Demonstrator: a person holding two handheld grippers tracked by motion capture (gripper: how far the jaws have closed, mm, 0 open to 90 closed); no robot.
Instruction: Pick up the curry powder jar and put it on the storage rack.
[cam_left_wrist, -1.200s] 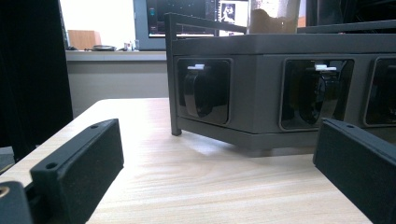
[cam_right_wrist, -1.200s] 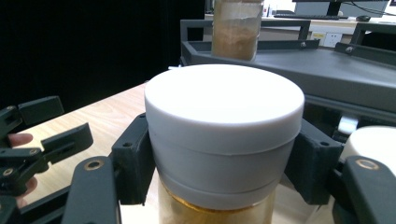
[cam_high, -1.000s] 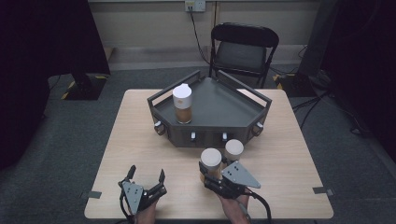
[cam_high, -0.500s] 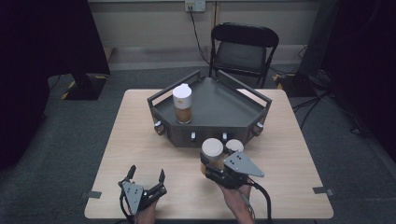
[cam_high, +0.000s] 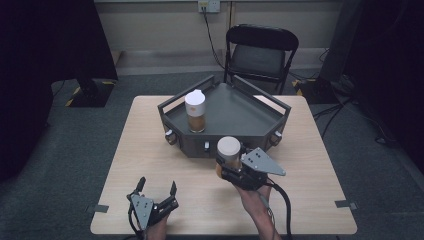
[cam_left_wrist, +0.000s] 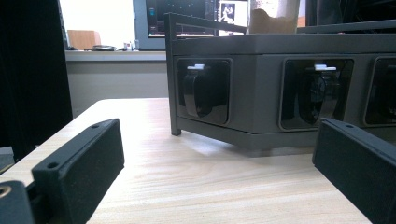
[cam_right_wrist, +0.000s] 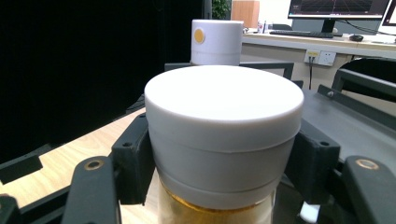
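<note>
While the jar hangs above the table:
Right gripper (cam_high: 226, 167): clamped on jar (cam_right_wrist: 223, 140), by tray (cam_high: 240, 107) front.
Left gripper (cam_high: 156, 187): wide open, empty.
Handling: likely smooth, weighty; grip just under lid.

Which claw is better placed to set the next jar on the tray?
The right claw. It is shut on a white-lidded jar right at the front edge of the tray, where another jar stands. The left claw is open near the table's front edge.
</note>
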